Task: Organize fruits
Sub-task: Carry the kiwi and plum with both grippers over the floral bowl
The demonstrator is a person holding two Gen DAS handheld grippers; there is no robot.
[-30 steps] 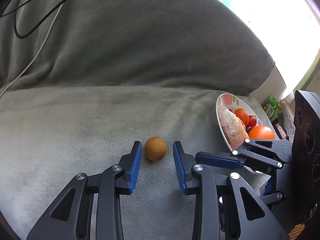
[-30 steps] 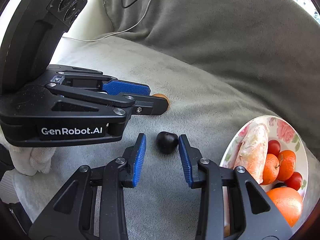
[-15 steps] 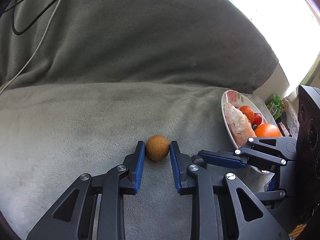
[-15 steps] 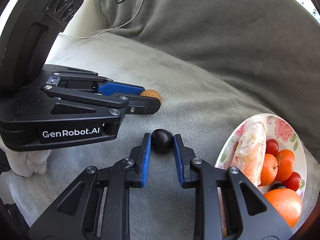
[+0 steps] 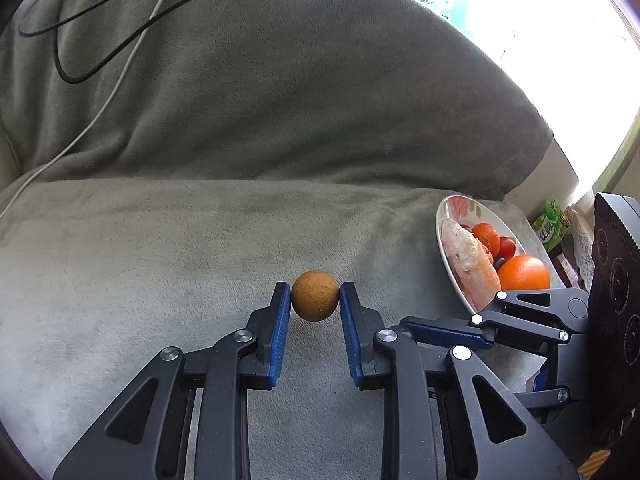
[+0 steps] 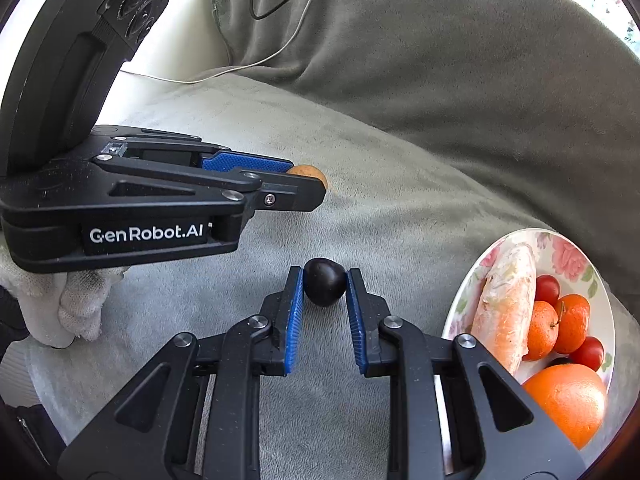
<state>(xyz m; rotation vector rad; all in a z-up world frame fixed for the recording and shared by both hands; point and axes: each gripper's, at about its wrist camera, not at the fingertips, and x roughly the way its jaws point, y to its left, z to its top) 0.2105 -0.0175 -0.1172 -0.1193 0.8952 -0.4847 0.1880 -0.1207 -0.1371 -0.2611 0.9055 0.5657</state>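
A small round brown fruit [image 5: 315, 295] rests on the grey sofa blanket, and my left gripper [image 5: 315, 298] is shut on it, blue pads pressing both sides. In the right wrist view the same brown fruit [image 6: 310, 172] peeks past the left gripper's fingertip. My right gripper [image 6: 323, 285] is shut on a small dark, near-black fruit [image 6: 324, 287] lying on the blanket. A floral plate [image 6: 568, 254] at the right holds a large orange [image 6: 566, 400], small tangerines [image 6: 560, 326], red cherry tomatoes [image 6: 547, 289] and a pale wrapped piece [image 6: 506, 304]. The plate [image 5: 460, 208] also shows in the left wrist view.
A big grey cushion [image 5: 280, 100] backs the seat, with black and white cables [image 5: 100, 40] lying over it. A white-gloved hand [image 6: 72, 304] holds the left gripper. Green packets [image 5: 550, 224] sit beyond the plate at the far right.
Both grippers went from open around their fruit to shut on it: the left on the brown fruit, the right on the dark fruit. Neither hand shifted much.
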